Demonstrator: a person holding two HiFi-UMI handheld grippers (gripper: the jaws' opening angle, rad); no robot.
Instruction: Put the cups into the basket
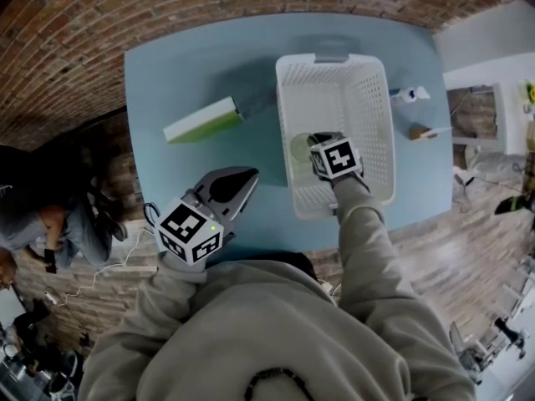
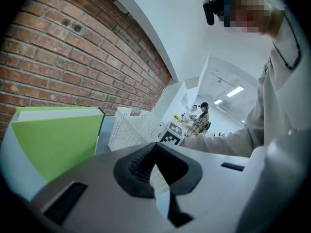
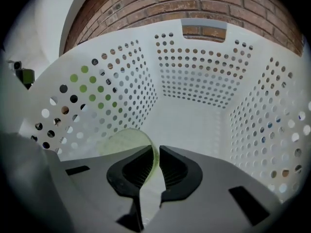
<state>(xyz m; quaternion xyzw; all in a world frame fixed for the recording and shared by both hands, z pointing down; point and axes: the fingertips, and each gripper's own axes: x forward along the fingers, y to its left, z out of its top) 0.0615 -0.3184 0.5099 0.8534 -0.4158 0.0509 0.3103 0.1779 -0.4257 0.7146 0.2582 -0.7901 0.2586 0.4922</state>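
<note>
We're well into this one: the right gripper (image 3: 158, 152) is down inside the white basket (image 3: 194, 76), clenched on the rim of a pale green see-through cup (image 3: 124, 142), its thin wall pinched between the two pads; in the head view that cup (image 1: 298, 149) shows just left of the gripper's marker cube, low in the basket at centre-right of the frame; we can't tell whether its base touches the basket floor, so we judge the drop-off close but not yet let go; the basket floor toward the top of the right gripper view looks bare, with no other cup lying in it; the left gripper (image 1: 238, 182) hangs at lower left over the near corner of the blue bench (image 1: 192, 65), jaws closed together on nothing; left of the basket lies a green and white box (image 1: 203, 120); to its right sit a small white item (image 1: 411, 95) and another small thing (image 1: 422, 132), both too small to name; no further cup shows out on the bench, so by our reckoning what's left is to release this one and lift clear.
</note>
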